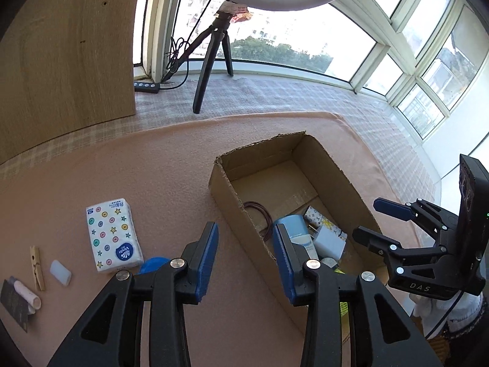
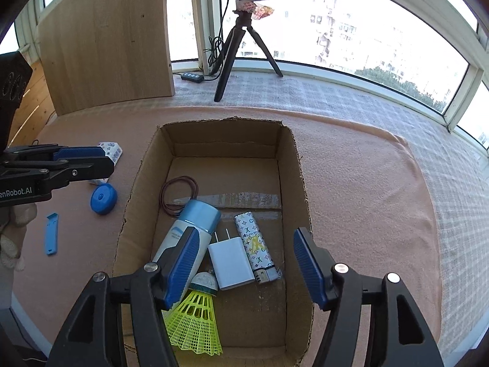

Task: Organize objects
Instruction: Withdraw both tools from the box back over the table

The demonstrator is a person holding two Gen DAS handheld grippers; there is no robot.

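An open cardboard box (image 2: 293, 165) stands on the pink cloth. It holds a spray bottle with a light-blue cap (image 2: 195, 214), a white charger (image 2: 230, 260), a patterned lighter (image 2: 253, 244), a yellow shuttlecock (image 2: 195, 321) and brown hair ties (image 2: 180, 192). My right gripper (image 2: 246, 266) hangs open above these with nothing between its fingers. My left gripper (image 1: 246, 260) is open and empty, straddling the box's left wall (image 1: 232, 208). Left of the box lie a tissue pack (image 1: 113, 235), a blue round case (image 2: 103, 198), a blue strip (image 2: 51, 234), a clothespin (image 1: 37, 267) and a white block (image 1: 60, 271).
A pale tube on a dark card (image 1: 29, 295) lies at the far left. A ring light's tripod (image 2: 232, 61) with its cable stands at the back by the window. A wooden board (image 2: 107, 39) rises at the back left. The pink cloth (image 2: 366, 198) extends right of the box.
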